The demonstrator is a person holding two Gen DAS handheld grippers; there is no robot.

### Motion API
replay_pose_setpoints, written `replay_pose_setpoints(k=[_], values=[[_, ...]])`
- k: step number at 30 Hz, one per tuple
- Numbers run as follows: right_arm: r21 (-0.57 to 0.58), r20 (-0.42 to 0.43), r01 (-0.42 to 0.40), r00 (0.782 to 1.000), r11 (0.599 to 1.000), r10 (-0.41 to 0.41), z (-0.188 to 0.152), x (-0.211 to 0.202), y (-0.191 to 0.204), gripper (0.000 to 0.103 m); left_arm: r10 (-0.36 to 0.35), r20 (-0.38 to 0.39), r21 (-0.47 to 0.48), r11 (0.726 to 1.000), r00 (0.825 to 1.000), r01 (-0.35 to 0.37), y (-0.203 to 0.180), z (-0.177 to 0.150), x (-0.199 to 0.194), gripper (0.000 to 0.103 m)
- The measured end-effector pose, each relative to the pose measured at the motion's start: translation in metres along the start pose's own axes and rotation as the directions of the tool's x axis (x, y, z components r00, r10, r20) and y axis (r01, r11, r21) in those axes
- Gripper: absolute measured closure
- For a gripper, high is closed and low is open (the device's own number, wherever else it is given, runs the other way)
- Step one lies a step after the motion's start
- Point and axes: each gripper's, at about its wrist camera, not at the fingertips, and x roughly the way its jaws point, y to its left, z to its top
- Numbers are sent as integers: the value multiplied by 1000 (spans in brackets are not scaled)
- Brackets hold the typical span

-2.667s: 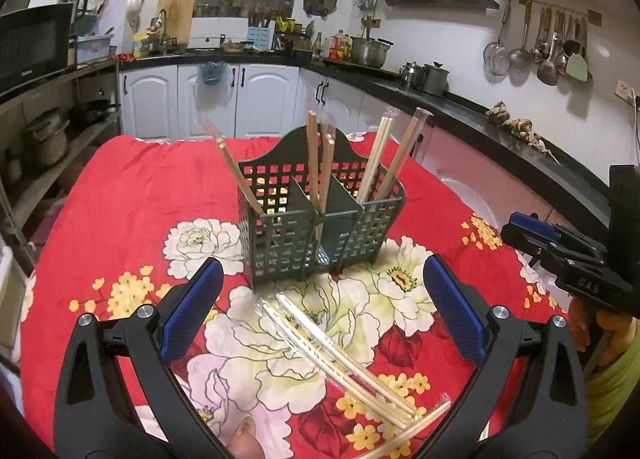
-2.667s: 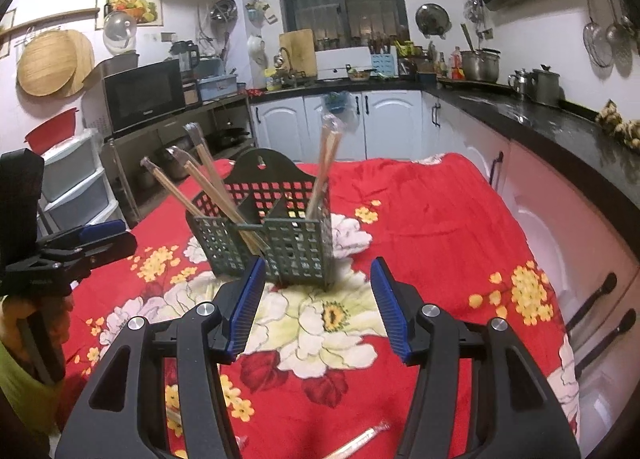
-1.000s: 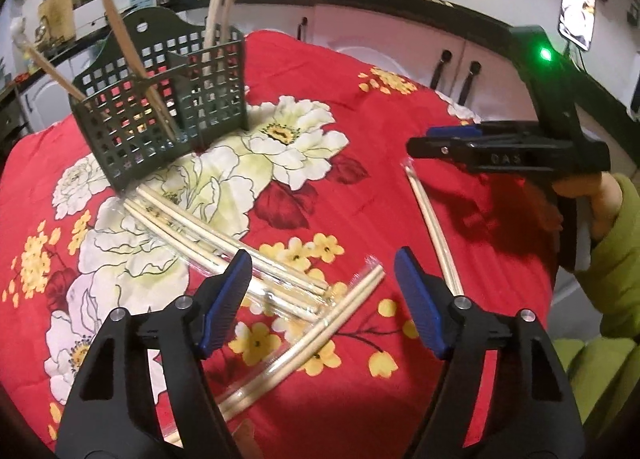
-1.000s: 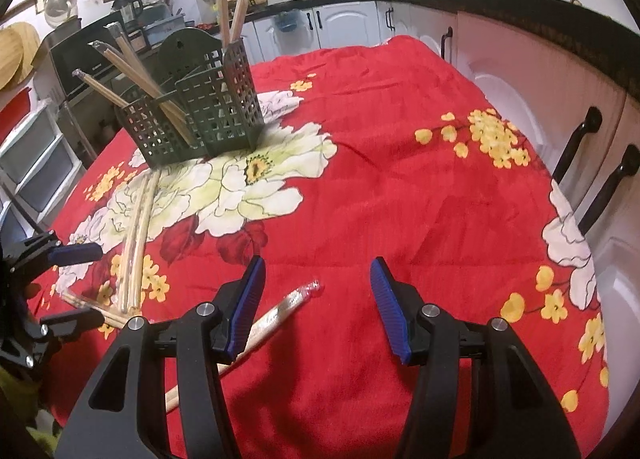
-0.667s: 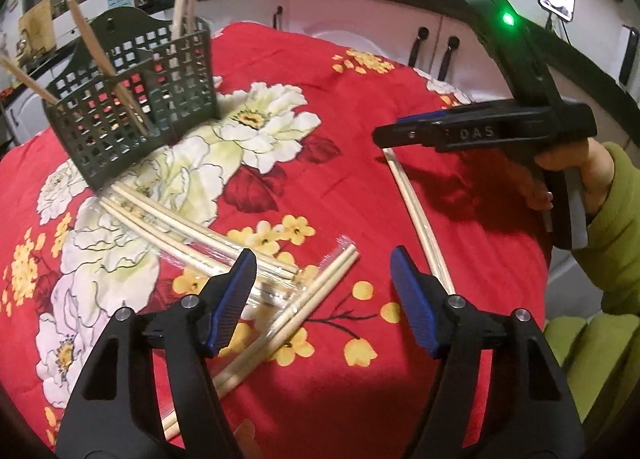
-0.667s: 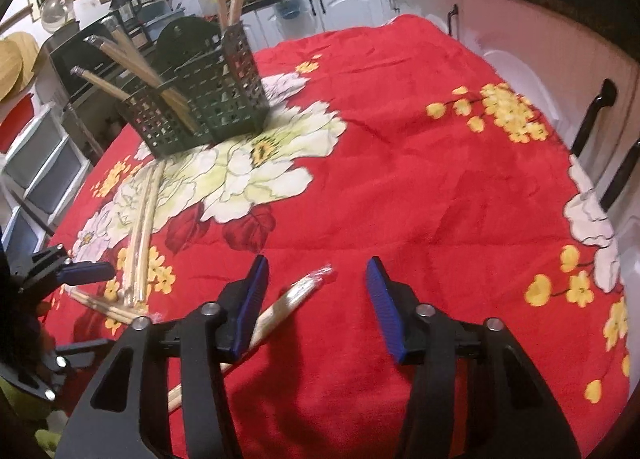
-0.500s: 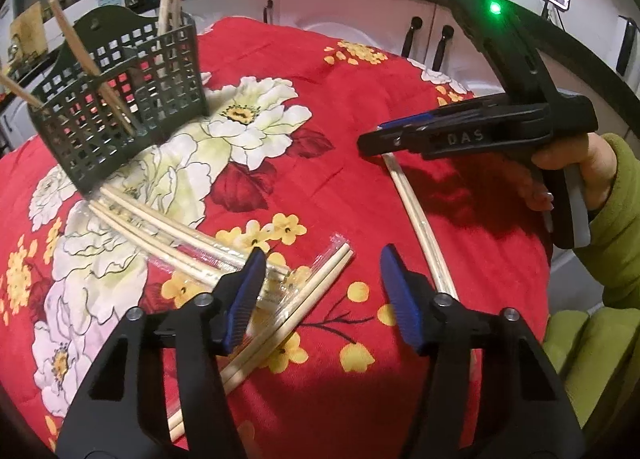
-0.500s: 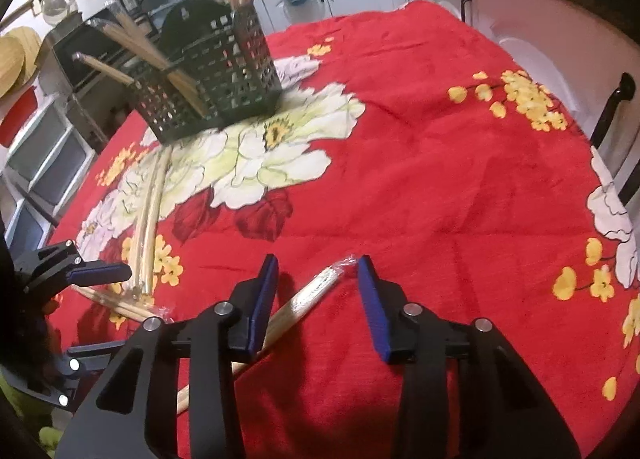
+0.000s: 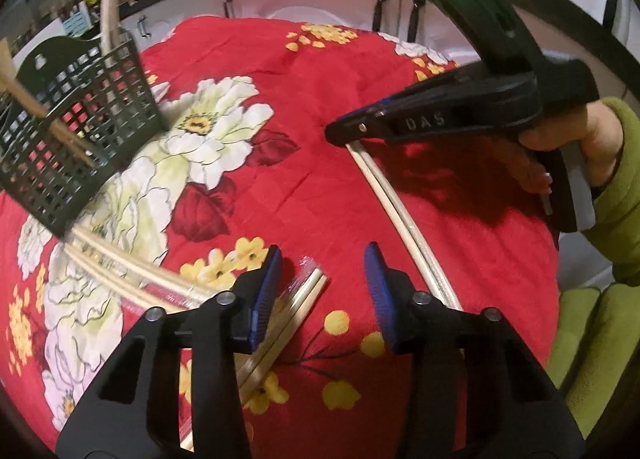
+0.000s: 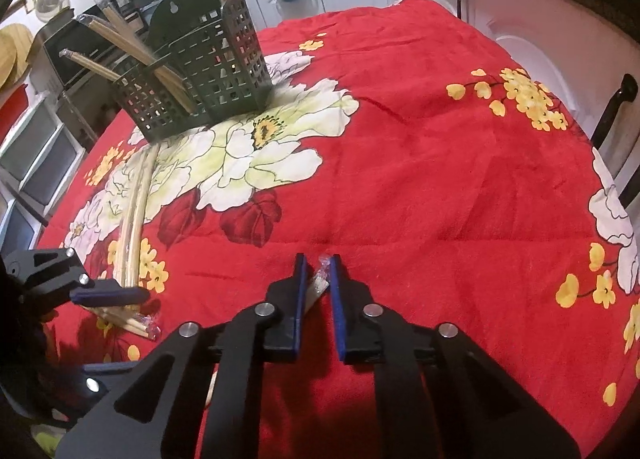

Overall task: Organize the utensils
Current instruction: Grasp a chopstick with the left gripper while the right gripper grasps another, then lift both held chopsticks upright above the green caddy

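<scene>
A dark green mesh utensil basket (image 9: pixel 76 131) (image 10: pixel 200 71) holding several chopsticks stands at the far left of the red flowered tablecloth (image 10: pixel 440 163). My right gripper (image 10: pixel 318 265) (image 9: pixel 340 131) has its jaws nearly closed around the tip of a wrapped chopstick pair (image 10: pixel 316 287) (image 9: pixel 400 215) that lies on the cloth. My left gripper (image 9: pixel 322 263) (image 10: pixel 120 295) is open, low over another wrapped chopstick pair (image 9: pixel 296 307). More wrapped chopsticks (image 9: pixel 132 267) (image 10: pixel 136 203) lie near the basket.
The table edge (image 9: pixel 560 267) is close on the right, with white cabinets (image 10: pixel 540 39) and dark handles beyond. A kitchen counter with pots runs along the back. Shelves and drawers (image 10: pixel 36 155) stand to the left of the table.
Both grippers moved down toward the cloth. The right jaws narrowed around the tip of its chopstick pair. The left jaws narrowed over the other pair.
</scene>
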Motion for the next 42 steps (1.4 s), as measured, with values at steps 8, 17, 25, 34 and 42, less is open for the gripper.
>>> replay_pose_setpoints(k=[8,17,25,34,42], values=[[11,41,-31,999,999,30,9,-11,-3,95,-9,-29,19,1000,1000,10,-1,9,12,97],[-36,139,-53,989,998,58,28,-38,8,96,-13,20,-34,999,1000,14,14,22,-5,99],[-94,206,-66,975,993,84,45,-59,26,96,26,105,-109,994,994,-15,42,35,-37,100],[-171,266,-90,955,981,133,62,-80,55,97,81,224,-189,981,971,-39,75,52,-88,101],[-244,339,-105,922,964,186,81,-105,82,97,128,320,-250,967,939,-47,95,63,-126,101]])
